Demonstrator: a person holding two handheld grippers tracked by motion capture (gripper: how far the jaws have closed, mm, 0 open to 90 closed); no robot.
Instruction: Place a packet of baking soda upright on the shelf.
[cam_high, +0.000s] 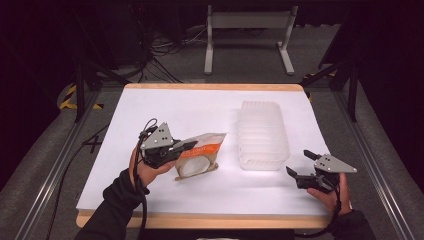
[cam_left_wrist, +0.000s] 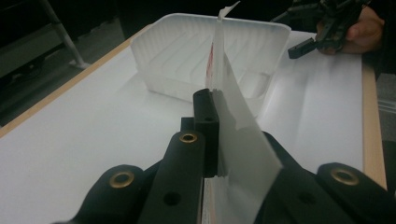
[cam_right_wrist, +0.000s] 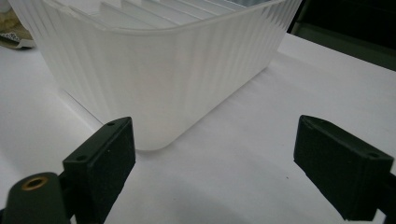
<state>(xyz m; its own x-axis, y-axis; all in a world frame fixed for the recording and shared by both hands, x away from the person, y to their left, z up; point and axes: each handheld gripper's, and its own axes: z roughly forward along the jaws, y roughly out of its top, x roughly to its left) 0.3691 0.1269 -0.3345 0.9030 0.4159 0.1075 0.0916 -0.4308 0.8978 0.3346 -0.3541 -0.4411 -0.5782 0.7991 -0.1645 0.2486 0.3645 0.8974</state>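
At the left of the white desk (cam_high: 150, 200), the left gripper (cam_high: 187, 146) is clenched on the edge of a flat snack pouch (cam_high: 200, 155), white and orange with a clear window, which it holds at an angle with the lower end at or just above the desk. In the left gripper view the pouch (cam_left_wrist: 238, 140) stands edge-on between the closed jaws, pointing straight at the ribbed translucent plastic tub (cam_left_wrist: 210, 56) ahead. The tub (cam_high: 262, 135) sits right of centre on the desk, open side up and with nothing visible inside, just beside the pouch. At the far right, the right gripper (cam_high: 301, 164) rests low on the desk with its jaws spread wide and nothing between them, aimed at the near corner of the tub (cam_right_wrist: 163, 79) without touching it.

The work in hand appears to be moving the pouch into the tub. To do it well, the left gripper likely needs to lift the pouch clear of the near wall before crossing over, keep its pinch firm on the thin edge so the pouch does not swing or slip, and let go only once the pouch hangs inside the rim. The tub looks light, so the right gripper could steady its corner if the pouch brushes the wall
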